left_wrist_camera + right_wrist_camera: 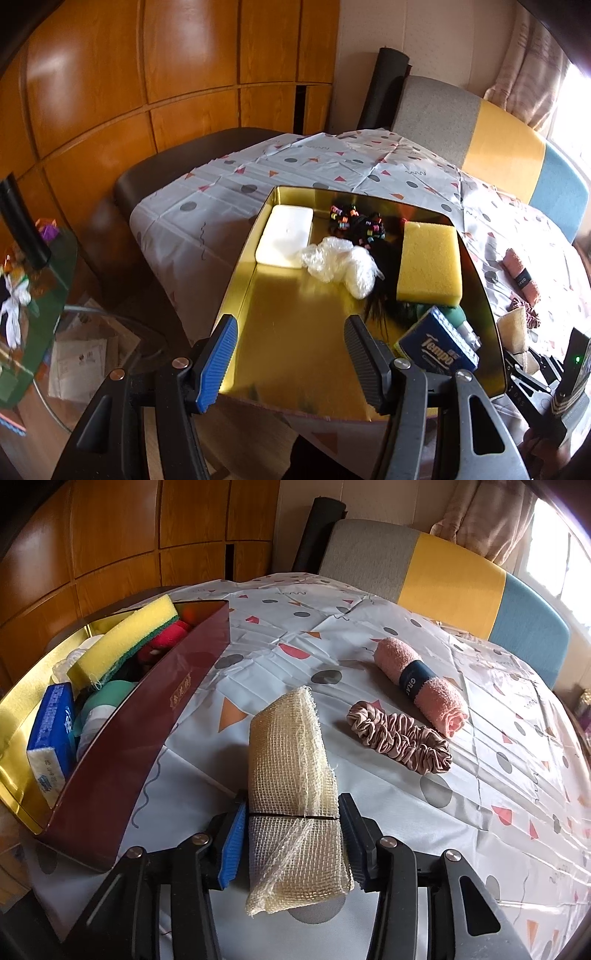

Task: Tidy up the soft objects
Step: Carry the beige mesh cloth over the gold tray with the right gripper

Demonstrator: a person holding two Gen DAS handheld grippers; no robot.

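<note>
A beige mesh cloth roll [291, 746] lies on the patterned tablecloth [369, 627], and my right gripper [291, 801] is shut on its near end, a pad against each side. To the right of it lie a mauve scrunchie [399, 736] and a pink rolled towel [421, 679] with a dark band. At the left stands the maroon box [147, 716]. My left gripper [291, 325] hangs open over the box's gold floor [295, 365], holding nothing. Inside the box are a white block [286, 232], a crumpled plastic bag [340, 264], colourful hair ties [356, 221], a yellow sponge [430, 264] and a blue tissue pack [439, 347].
A chair back [454, 579] in grey, yellow and blue stands behind the table. Wooden cabinets [147, 74] fill the back wall. A dark seat [177, 162] and a cluttered glass side table [33, 295] are on the left.
</note>
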